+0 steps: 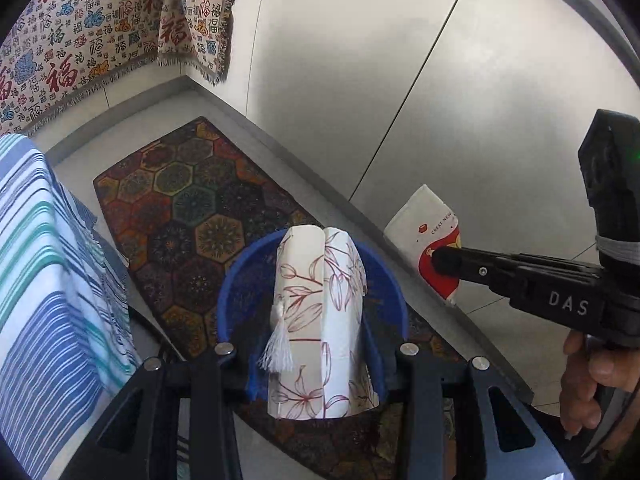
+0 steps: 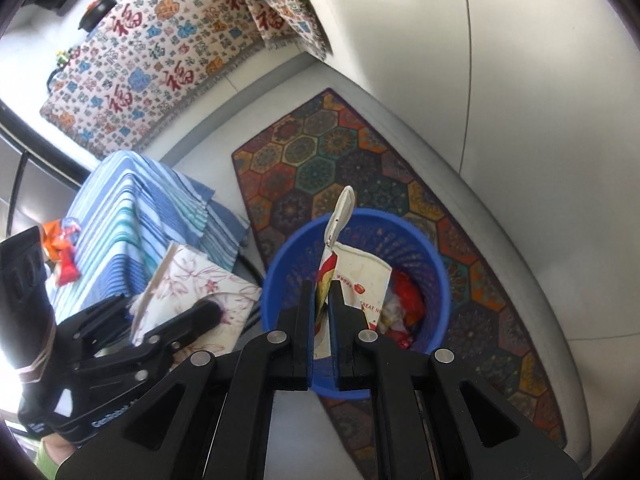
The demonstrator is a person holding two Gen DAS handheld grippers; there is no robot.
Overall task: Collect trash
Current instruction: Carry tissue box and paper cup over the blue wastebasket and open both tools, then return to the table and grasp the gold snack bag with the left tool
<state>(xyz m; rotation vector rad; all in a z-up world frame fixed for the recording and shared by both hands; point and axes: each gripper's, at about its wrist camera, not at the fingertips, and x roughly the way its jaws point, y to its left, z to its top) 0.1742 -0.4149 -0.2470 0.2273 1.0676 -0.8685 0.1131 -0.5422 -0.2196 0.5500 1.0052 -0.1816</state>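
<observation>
Blue bin [image 2: 280, 280] on patterned rug [image 2: 360, 168]; each hand-held gripper clamping a paper carton.

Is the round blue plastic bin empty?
No, the round blue plastic bin already has red and white wrappers lying inside.

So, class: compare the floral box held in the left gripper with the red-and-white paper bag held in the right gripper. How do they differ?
1. The floral box is white with red line-drawn flowers and a tassel; the paper bag is white with a solid red patch and printed lettering.
2. The box keeps a bulky, rigid shape; the bag is flattened and creased.
3. The left gripper spans the box; the right gripper pinches the bag thin.

Both hang over the blue basket.
</observation>
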